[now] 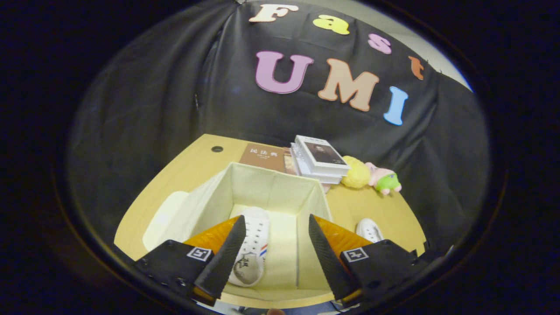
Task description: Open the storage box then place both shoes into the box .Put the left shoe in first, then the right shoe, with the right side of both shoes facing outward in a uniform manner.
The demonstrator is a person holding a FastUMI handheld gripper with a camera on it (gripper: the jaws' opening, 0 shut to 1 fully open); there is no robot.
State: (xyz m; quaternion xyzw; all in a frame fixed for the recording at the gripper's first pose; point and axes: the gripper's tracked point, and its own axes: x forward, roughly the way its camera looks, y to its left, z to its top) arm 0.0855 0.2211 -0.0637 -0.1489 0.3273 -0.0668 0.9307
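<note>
The gripper [275, 227] is held above the open storage box [280, 186], fingers spread wide and empty; a white shoe [253, 249] is seen below between them.

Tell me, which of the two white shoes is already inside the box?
The shoe with the striped side, lying in the open box between the open fingers. The other shoe sits on the table outside the box's right wall.
</note>
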